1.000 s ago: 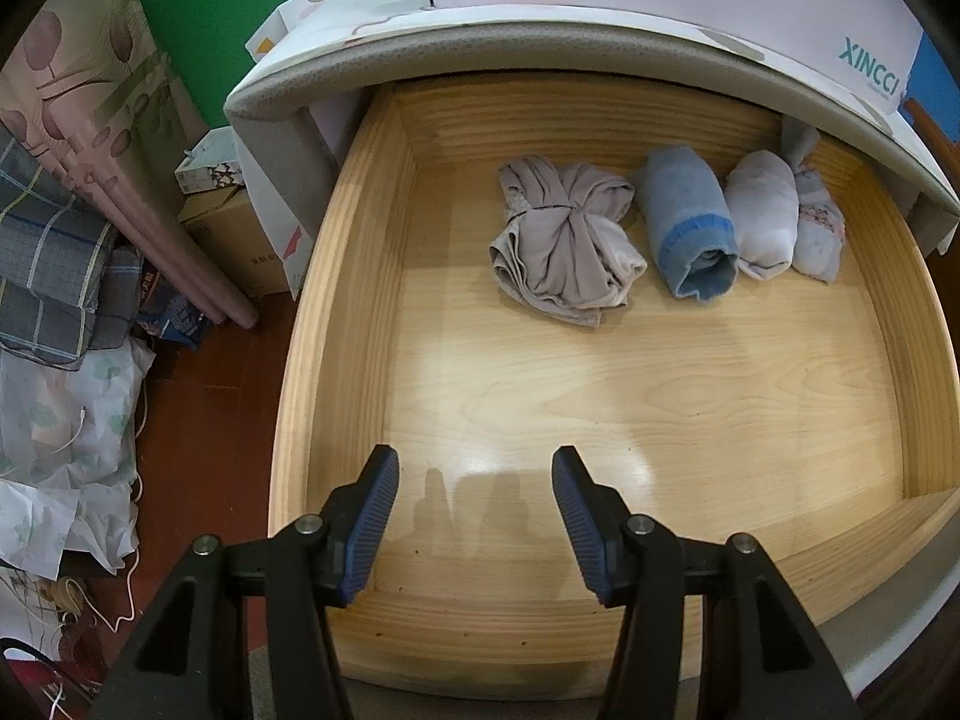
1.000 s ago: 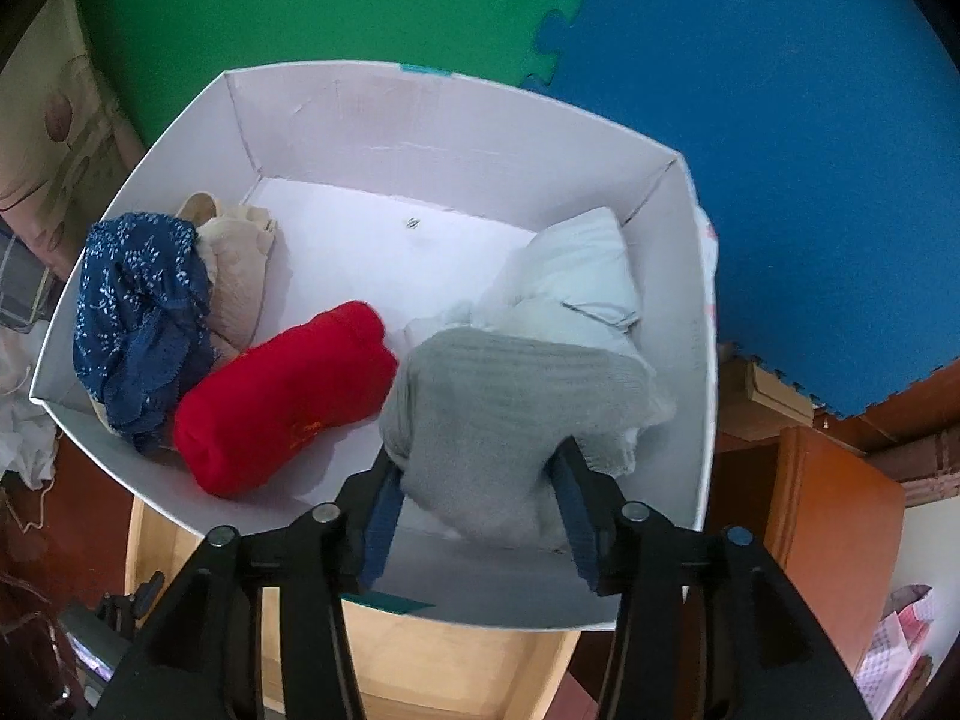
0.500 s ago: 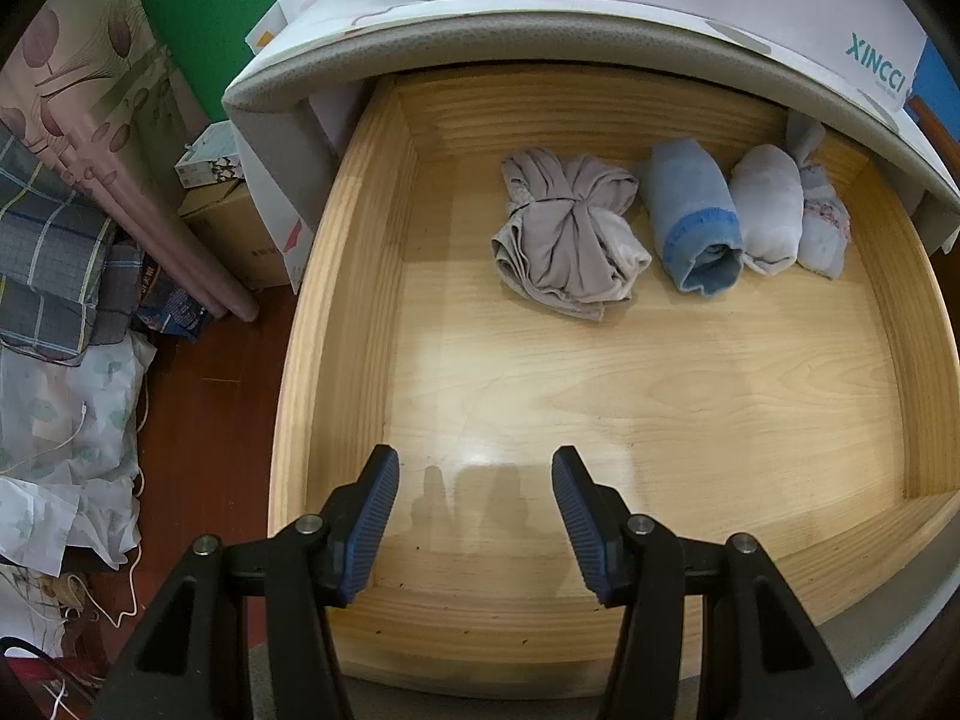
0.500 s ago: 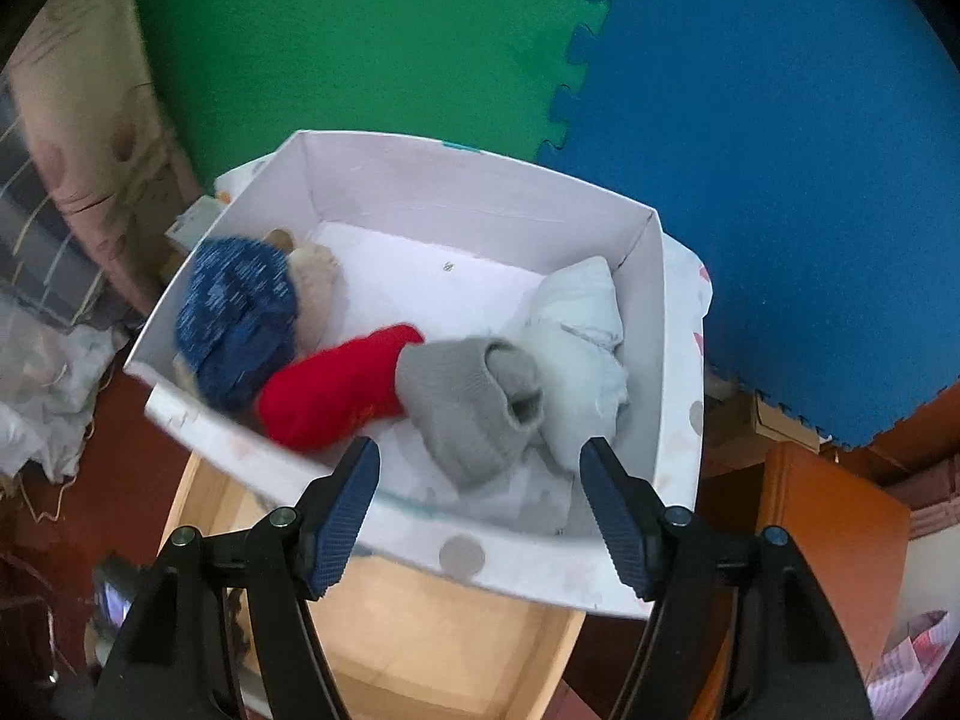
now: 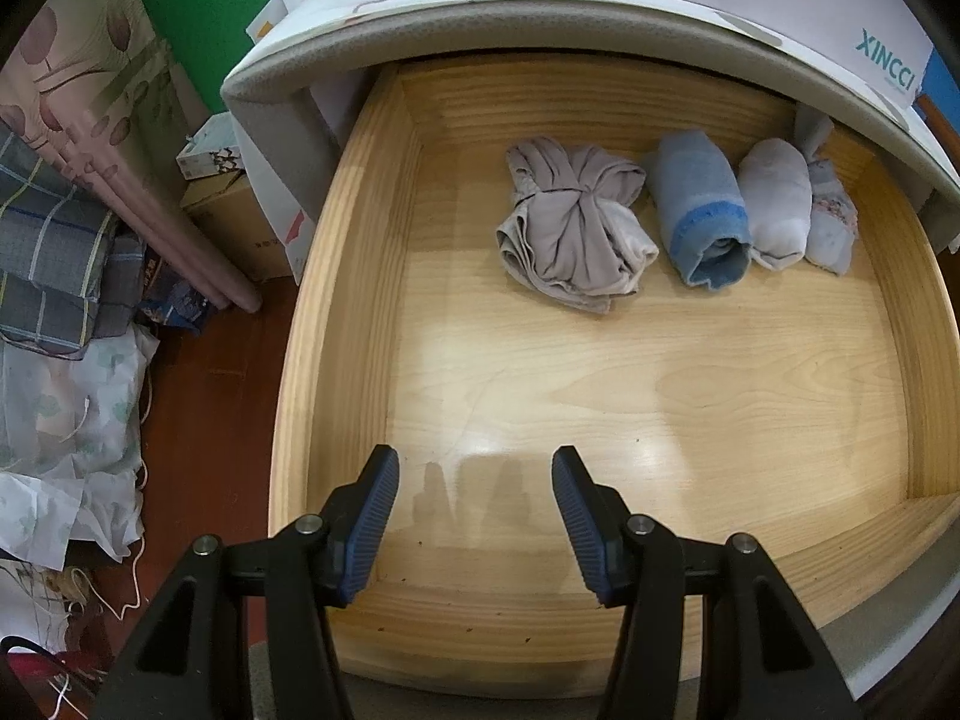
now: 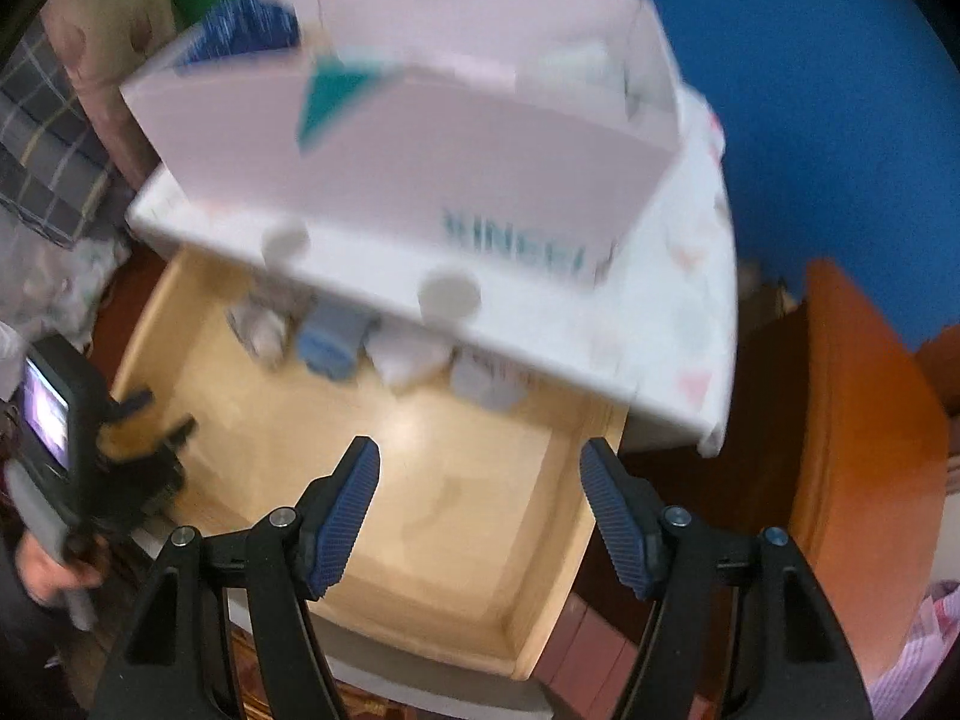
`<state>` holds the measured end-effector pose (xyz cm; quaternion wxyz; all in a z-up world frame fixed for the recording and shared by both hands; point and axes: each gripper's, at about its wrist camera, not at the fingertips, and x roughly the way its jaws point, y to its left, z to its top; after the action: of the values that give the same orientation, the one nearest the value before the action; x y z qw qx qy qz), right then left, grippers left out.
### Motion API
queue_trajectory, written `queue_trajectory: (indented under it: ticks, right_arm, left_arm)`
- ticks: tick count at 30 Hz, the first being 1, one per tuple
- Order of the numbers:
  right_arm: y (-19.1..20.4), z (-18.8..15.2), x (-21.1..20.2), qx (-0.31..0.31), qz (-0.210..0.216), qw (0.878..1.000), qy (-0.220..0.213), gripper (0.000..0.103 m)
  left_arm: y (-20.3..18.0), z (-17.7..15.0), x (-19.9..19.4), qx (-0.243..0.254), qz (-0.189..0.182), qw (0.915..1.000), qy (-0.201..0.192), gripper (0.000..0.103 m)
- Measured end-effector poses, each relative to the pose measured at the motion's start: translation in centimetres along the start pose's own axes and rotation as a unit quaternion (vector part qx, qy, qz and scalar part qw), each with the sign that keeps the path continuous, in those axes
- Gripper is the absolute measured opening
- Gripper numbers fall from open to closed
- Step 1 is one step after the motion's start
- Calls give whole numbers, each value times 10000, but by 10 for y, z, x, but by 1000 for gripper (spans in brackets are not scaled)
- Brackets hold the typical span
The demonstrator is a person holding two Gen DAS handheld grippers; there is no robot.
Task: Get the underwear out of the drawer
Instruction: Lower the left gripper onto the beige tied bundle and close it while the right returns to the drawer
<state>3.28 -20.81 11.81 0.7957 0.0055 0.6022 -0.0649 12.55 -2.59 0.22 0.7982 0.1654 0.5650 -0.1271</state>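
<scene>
Four rolled pieces of underwear (image 5: 672,216) lie in a row along the back of a wooden drawer (image 5: 342,324), in the upper centre and right of the left wrist frame. Left gripper (image 5: 474,516), at the bottom centre, is spread wide and empty. Right gripper (image 6: 480,510), also wide and empty, sits at the bottom of its blurred frame below a white box (image 6: 420,150).
</scene>
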Motion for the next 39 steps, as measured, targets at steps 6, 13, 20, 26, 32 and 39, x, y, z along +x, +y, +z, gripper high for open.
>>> queue_trajectory:
  ticks: [6, 13, 20, 26, 32, 39]
  right_arm:
    - [10, -35, 51, 129, 203, 9988, 437, 67]
    - [11, -57, 85, 243, 286, 9967, 723, 67]
    - [9, -73, 110, 352, 339, 9933, 1051, 67]
    - [6, -82, 124, 450, 486, 9906, 1197, 67]
    - [5, -84, 135, 462, 549, 9892, 1278, 67]
    - [12, -80, 144, 472, 591, 9882, 1330, 68]
  left_arm:
    - [-2, 6, -1, 163, -56, 9999, 7, 54]
    - [-10, 31, -5, 465, 63, 9987, -201, 54]
    - [-15, 63, 7, 221, -152, 9996, -111, 54]
    - [-16, 82, 26, -94, -266, 9996, 15, 54]
    - [-21, 95, 37, -240, -227, 9994, 142, 54]
    - [-22, 105, 49, -360, -289, 9986, 270, 54]
